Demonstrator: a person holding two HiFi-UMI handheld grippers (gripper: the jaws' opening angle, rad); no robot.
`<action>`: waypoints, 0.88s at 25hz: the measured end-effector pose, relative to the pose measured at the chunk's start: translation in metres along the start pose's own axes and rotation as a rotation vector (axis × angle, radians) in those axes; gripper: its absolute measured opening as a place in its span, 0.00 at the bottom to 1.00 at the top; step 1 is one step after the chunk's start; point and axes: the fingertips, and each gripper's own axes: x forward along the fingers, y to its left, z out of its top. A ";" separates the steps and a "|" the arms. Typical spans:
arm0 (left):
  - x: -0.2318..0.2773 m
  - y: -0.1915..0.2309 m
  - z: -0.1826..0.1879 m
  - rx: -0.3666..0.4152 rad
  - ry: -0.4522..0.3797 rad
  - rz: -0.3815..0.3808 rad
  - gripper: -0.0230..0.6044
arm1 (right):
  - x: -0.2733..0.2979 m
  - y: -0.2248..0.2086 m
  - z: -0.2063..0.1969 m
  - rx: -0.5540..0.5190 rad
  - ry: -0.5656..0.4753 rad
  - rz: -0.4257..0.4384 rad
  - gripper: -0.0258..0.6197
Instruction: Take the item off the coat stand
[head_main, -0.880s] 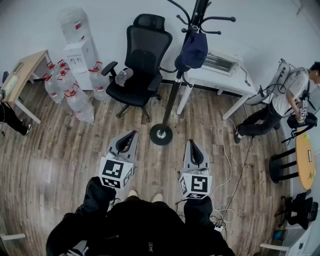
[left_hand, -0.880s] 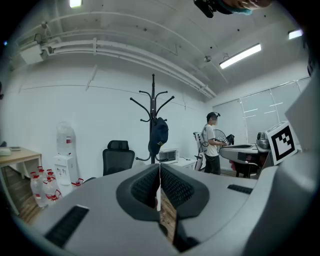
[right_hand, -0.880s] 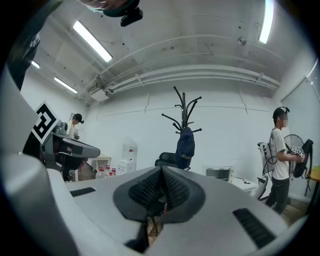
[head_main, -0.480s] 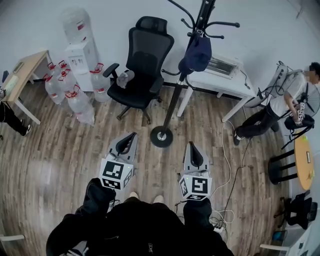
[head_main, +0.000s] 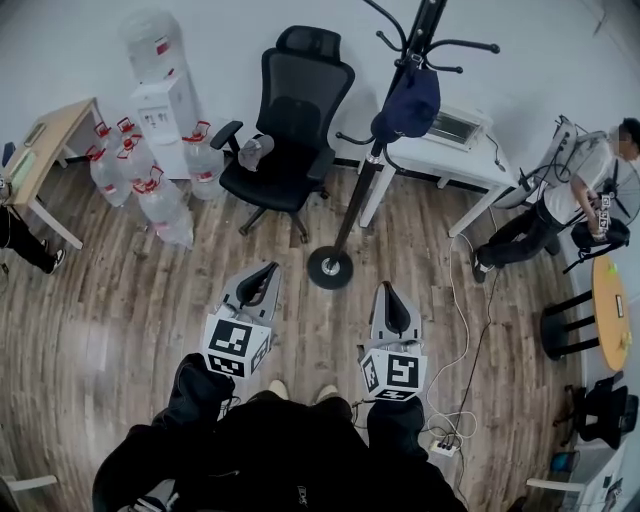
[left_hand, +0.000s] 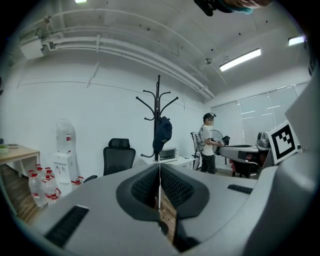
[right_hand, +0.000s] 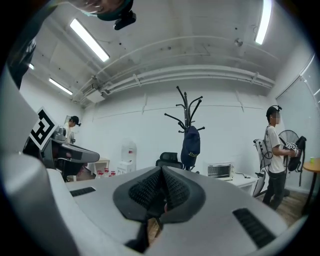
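Observation:
A black coat stand (head_main: 372, 165) rises from a round base (head_main: 330, 268) on the wooden floor ahead of me. A dark blue cap (head_main: 409, 104) hangs from one of its upper hooks; the cap (left_hand: 162, 134) also shows in the left gripper view, and the cap (right_hand: 190, 143) in the right gripper view. My left gripper (head_main: 262, 277) and right gripper (head_main: 391, 300) are held side by side, level, well short of the stand. Both are shut with nothing between the jaws.
A black office chair (head_main: 288, 130) stands left of the coat stand. A white table (head_main: 445, 158) with a microwave is behind it. A water dispenser (head_main: 160, 95) and several bottles sit at the left. A person (head_main: 560, 200) stands at the right, cables on the floor.
The whole view has shifted: the coat stand and cap now lie a little further right and up in the head view. Both grippers keep their pose and stay shut.

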 end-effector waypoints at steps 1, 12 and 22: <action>0.000 0.001 -0.002 0.000 0.002 -0.005 0.07 | 0.000 0.003 -0.002 0.000 0.004 -0.001 0.07; 0.063 -0.010 0.001 0.005 -0.008 -0.043 0.07 | 0.032 -0.043 -0.007 -0.010 -0.008 -0.033 0.07; 0.203 -0.039 0.013 -0.008 -0.003 0.059 0.07 | 0.142 -0.166 -0.022 0.006 -0.007 0.087 0.07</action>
